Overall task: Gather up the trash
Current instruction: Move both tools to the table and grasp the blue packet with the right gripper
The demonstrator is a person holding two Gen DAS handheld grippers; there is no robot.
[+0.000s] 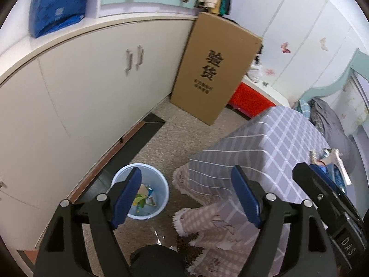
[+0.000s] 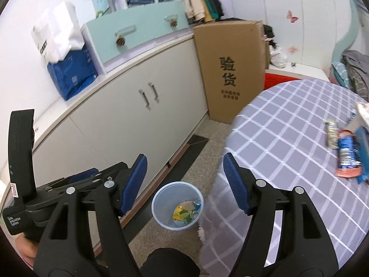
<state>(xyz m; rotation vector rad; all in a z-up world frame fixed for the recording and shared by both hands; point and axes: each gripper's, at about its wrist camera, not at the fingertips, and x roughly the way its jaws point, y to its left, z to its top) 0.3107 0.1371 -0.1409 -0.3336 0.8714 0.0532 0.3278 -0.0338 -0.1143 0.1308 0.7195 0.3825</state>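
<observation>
**Both claws empty; light wrappers wait on the counter**

The left claw (image 1: 186, 196) and the right claw (image 2: 184, 184) both stand apart, with nothing between the pads. Below them the pale blue bin (image 2: 159, 198) on the floor already holds some scraps. The remaining wrappers (image 2: 344, 154) lie near the far edge of the counter (image 2: 288, 138), on its checked cloth. They look light, thin and crinkly, probably slippery; I would pinch one across its flattened middle, so the cloth is not caught.
</observation>
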